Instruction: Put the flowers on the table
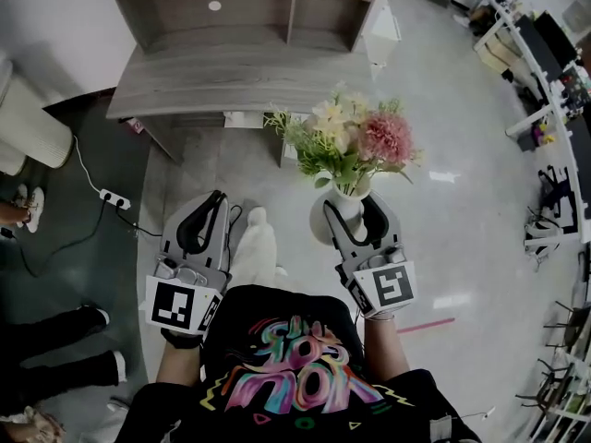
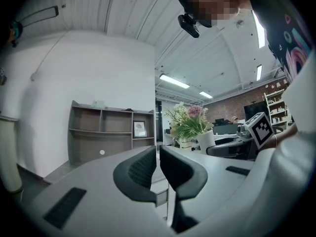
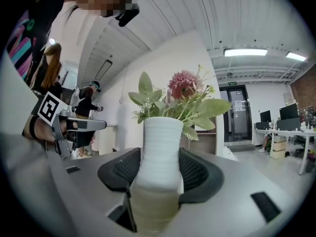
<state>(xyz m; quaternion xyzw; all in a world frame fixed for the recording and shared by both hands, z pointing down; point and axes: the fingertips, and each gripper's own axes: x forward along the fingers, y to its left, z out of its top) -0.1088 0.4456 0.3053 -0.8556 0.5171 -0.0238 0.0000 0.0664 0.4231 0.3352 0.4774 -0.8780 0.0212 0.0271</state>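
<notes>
A white ribbed vase [image 1: 343, 212] of pink and cream flowers [image 1: 355, 141] with green leaves stands upright between the jaws of my right gripper [image 1: 351, 209], which is shut on the vase's lower body. In the right gripper view the vase [image 3: 159, 147] fills the gap and both pads press its sides. My left gripper [image 1: 211, 210] is held level to the left, shut with nothing in it; its pads [image 2: 140, 169] nearly touch. The grey wooden table [image 1: 231, 77] lies ahead, beyond the flowers, and a shelf unit [image 1: 240, 3] stands on its far side.
A power strip [image 1: 114, 197] and its cable lie on the floor at the left. A white ribbed cylinder [image 1: 28, 127] stands at the far left, with other people's legs [image 1: 55, 340] below it. Office desks [image 1: 545, 72] and chairs line the right side.
</notes>
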